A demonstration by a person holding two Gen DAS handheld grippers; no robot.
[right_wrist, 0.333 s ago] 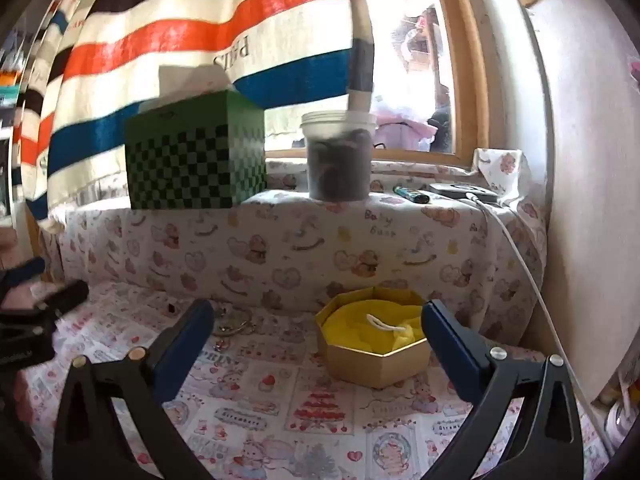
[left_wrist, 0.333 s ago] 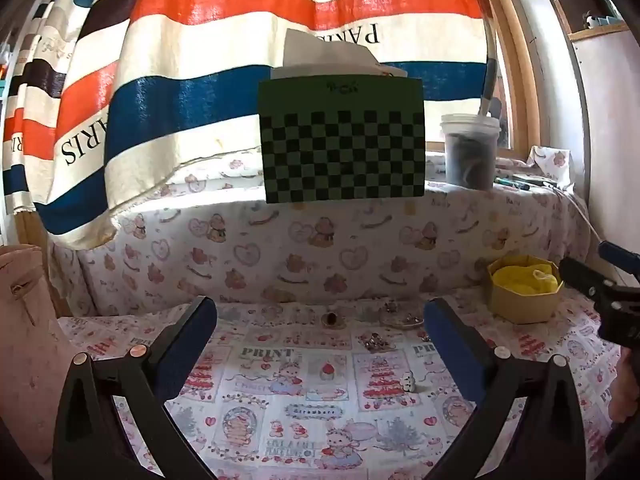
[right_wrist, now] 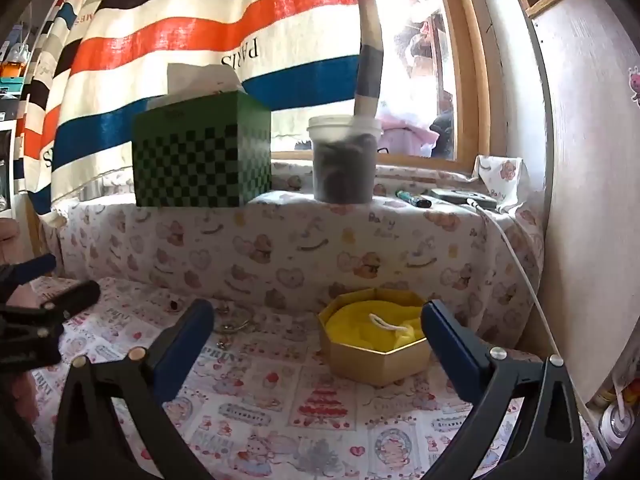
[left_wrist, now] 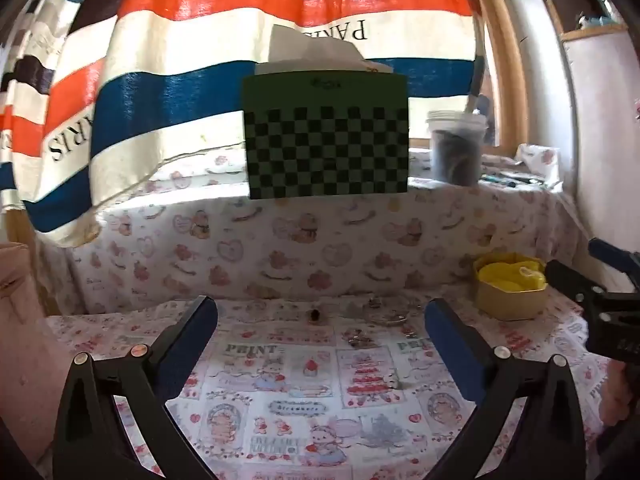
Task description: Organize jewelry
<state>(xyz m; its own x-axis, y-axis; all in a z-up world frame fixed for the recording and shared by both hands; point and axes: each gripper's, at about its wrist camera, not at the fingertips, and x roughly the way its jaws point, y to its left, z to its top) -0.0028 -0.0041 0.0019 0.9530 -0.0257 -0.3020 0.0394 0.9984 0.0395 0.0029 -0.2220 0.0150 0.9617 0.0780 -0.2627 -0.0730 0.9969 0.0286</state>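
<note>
both tools spread wide, gripping nothing: left tool (left_wrist: 320, 332); right tool (right_wrist: 316, 328); jewelry (left_wrist: 362, 338) scattered on worktop (left_wrist: 280, 400) near box (right_wrist: 376, 344); likely tiny, light, slippery; best pinched across the band

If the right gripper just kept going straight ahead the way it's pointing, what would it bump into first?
Probably the gold octagonal box with yellow lining, which sits just ahead between the open right gripper fingers, slightly right of centre. Depth is hard to judge; it might instead touch the printed tablecloth in front of it.
</note>
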